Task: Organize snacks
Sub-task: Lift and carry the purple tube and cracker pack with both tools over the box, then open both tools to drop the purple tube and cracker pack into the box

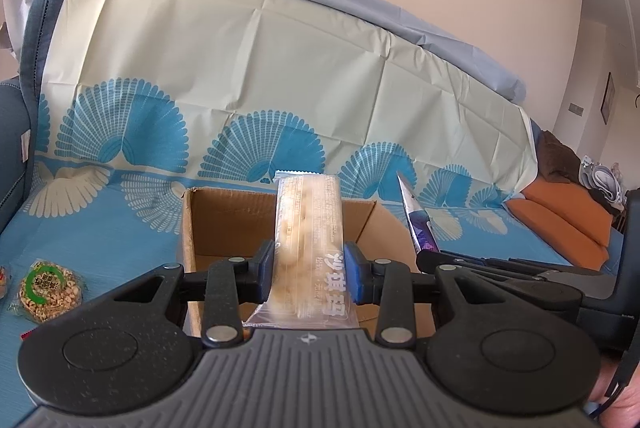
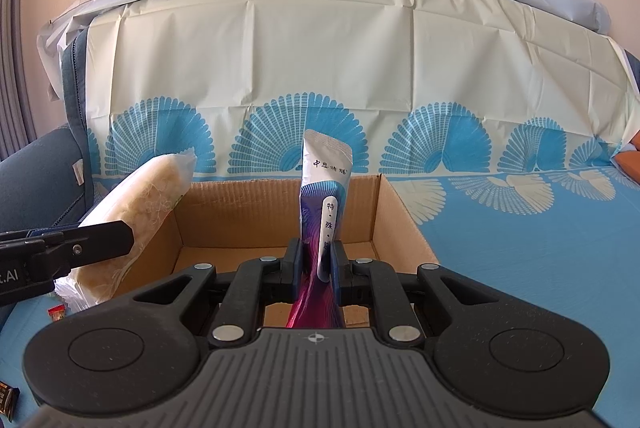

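Note:
My left gripper (image 1: 310,270) is shut on a clear-wrapped pale pastry bar (image 1: 308,228), held upright over the open cardboard box (image 1: 224,212). My right gripper (image 2: 316,262) is shut on a white, blue and magenta sachet (image 2: 324,196), held upright over the same box (image 2: 240,212). The pastry bar (image 2: 140,212) and left gripper show at the left in the right wrist view, above the box's left wall. The sachet (image 1: 416,216) shows at the right in the left wrist view. The box floor that shows is bare.
The box sits on a blue and cream fan-patterned cloth (image 2: 520,248) over a sofa. A round peanut-brittle pack (image 1: 48,290) lies left of the box. Small wrapped candies (image 2: 58,312) lie at the left edge. Orange cushions (image 1: 560,224) lie at the right.

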A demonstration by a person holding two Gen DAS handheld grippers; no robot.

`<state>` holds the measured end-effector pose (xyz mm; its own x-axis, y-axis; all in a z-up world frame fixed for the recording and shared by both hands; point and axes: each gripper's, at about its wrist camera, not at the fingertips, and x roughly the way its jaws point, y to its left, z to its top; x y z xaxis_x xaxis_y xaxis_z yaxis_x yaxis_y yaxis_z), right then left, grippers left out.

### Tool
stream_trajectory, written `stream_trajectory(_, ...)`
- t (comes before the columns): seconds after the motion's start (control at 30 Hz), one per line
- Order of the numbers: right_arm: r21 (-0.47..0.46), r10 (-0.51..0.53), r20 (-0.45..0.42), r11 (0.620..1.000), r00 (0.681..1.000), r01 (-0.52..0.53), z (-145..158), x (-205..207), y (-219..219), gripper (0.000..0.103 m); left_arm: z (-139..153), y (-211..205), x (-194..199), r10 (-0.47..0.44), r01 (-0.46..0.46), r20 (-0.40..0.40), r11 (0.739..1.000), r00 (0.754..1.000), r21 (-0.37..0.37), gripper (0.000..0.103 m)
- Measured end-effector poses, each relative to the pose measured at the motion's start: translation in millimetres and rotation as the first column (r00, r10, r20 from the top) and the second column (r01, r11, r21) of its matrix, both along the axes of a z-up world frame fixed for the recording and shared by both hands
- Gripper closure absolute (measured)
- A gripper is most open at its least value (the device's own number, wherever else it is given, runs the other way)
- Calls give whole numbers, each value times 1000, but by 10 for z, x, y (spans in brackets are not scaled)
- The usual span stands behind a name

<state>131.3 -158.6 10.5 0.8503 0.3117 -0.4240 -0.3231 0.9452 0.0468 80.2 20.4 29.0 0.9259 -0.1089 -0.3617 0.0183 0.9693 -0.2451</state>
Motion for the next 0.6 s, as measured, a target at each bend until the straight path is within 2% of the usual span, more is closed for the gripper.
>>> stream_trajectory(0.6,0,7,-3,1000,1000,-7,-13,9,19,88,-6,-2,-2,-1,1,-2,1000,1000,-4,63)
